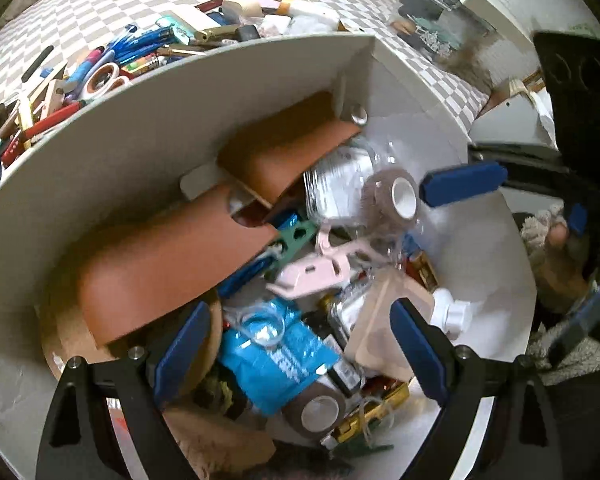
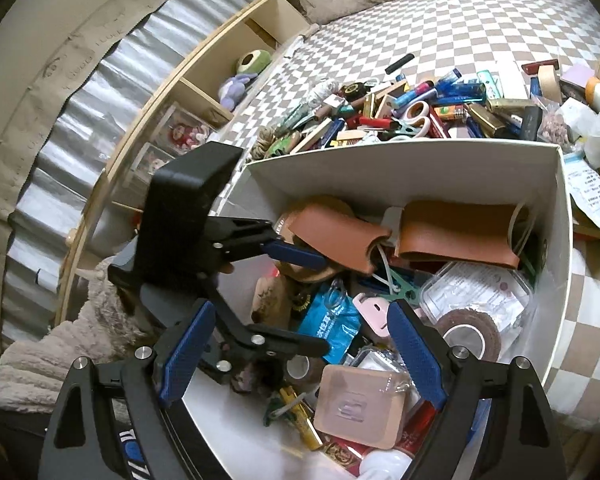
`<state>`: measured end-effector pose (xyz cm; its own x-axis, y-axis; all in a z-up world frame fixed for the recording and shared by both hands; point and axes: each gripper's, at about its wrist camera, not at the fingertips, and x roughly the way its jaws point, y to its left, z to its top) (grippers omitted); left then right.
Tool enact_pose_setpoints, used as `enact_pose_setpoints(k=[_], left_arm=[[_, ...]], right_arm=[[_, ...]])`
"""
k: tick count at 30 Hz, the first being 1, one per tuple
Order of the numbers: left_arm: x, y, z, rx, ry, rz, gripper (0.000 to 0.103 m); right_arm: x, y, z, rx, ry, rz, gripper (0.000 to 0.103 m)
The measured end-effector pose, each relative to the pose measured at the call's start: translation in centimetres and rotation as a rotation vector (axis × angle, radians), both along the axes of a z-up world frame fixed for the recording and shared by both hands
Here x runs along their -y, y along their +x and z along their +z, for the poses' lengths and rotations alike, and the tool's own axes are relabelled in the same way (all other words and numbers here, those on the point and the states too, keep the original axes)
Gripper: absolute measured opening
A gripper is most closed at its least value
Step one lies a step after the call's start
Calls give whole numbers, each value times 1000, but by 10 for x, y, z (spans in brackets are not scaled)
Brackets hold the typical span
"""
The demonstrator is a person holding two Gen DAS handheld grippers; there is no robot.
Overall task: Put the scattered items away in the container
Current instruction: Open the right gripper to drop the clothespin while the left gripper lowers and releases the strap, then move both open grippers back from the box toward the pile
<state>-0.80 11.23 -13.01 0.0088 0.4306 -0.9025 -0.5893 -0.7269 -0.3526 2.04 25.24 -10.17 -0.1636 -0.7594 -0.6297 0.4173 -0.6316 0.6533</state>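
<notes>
A white box (image 1: 100, 152) (image 2: 400, 168) holds many items: two brown leather pouches (image 1: 172, 264) (image 2: 456, 236), a blue packet (image 1: 276, 356) (image 2: 328, 320), a pink clip (image 1: 320, 268), a clear plastic case (image 2: 484, 292) and brown tape rolls (image 1: 392, 196) (image 2: 470, 334). My left gripper (image 1: 296, 344) is open and empty over the box contents; it also shows in the right wrist view (image 2: 312, 300). My right gripper (image 2: 300, 348) is open and empty above the box. One of its blue fingers (image 1: 460, 184) shows beside a tape roll that looks blurred. A pile of scattered items (image 1: 100, 64) (image 2: 420, 108) lies behind the box.
The box sits on a checkered bedcover (image 2: 440, 32). A wooden shelf (image 2: 228, 52) with plush toys runs along the left. A clear storage bin (image 1: 432, 4) stands at the back right. A fuzzy beige sleeve (image 2: 52, 344) is at the lower left.
</notes>
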Motion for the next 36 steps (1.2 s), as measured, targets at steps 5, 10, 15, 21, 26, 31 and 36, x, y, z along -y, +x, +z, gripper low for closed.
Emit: enact_pose_setpoints(k=[5,10,15,21,26,31,36], left_arm=[[11,-19,3,-26,13,86,92],[21,-22,0,9,47,124,92],[32,-15,4,-25,9,137,92],[36,-6,24,-97,17,162,92],[36,-2,52,-219,13,207,92],[40,0,67,-252,39,224,92],[45,2,80,-295,54,248,92]], right_arm=[[-4,-1,1,1,-12,-13,88],[-6,0,3,-5,-15,-21,88],[-6,0,4,-6,-16,-20,88],[-6,1,8,-30,-9,-23,88],[-9,1,19,-67,-16,-46,88],[-13,0,33,-109,-28,-75,88],[-14,-2,49,-163,-25,-104,88]])
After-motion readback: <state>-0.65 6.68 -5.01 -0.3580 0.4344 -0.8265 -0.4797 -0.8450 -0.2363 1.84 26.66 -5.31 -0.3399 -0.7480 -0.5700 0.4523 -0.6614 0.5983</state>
